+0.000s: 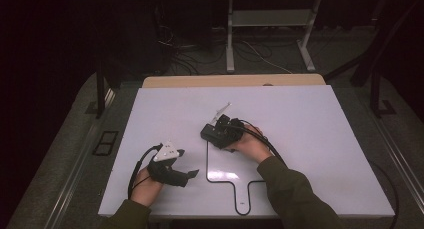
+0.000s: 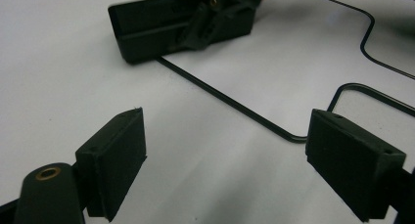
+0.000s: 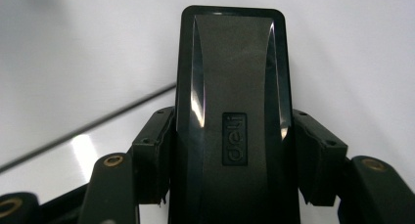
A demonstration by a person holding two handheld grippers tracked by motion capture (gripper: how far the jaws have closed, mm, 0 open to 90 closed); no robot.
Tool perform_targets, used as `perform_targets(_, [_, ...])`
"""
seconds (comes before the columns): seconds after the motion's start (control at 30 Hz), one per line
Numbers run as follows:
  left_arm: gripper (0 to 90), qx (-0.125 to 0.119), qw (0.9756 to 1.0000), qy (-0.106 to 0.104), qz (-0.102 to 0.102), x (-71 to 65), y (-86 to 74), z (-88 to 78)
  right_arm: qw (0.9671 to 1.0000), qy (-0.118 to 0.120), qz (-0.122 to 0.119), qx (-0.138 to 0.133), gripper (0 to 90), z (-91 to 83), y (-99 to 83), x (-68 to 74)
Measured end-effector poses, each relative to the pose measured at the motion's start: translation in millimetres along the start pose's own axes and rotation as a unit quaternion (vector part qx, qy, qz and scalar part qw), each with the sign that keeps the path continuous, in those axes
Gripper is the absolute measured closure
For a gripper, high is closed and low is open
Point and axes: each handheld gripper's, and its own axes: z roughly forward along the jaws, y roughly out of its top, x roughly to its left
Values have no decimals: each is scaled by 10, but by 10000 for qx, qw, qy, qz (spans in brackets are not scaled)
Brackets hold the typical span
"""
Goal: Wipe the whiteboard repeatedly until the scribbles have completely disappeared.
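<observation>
Black whiteboard eraser [image 3: 234, 111] clamped between right gripper [image 3: 234, 155] jaws on white board [image 1: 310, 139]; left gripper [image 2: 225, 158] jaws spread wide, empty, resting nearby.

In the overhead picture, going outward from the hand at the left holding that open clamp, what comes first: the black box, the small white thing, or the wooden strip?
1. Black box, in the right gripper, to the right of the left gripper.
2. Small white object, just beyond the box.
3. Wooden strip, along the table's far edge.
</observation>
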Motion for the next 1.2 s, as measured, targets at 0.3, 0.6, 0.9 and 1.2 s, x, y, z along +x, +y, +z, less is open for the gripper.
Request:
perform_targets(0.3, [141, 26, 10000, 13, 53, 1, 2, -16, 9998, 88, -163, 9, 388, -35, -43, 79])
perform_targets(0.6, [141, 3, 10000, 26, 5, -2, 1, -10, 9991, -281, 304, 60, 388, -180, -303, -285])
perform_targets(0.9, [141, -17, 10000, 31, -3, -7, 2, -3, 9979, -403, 504, 56, 388, -361, -603, -442])
perform_targets(1.2, [141, -20, 10000, 34, -4, -10, 5, -5, 9976, -398, 562, 35, 388, -483, -799, -413])
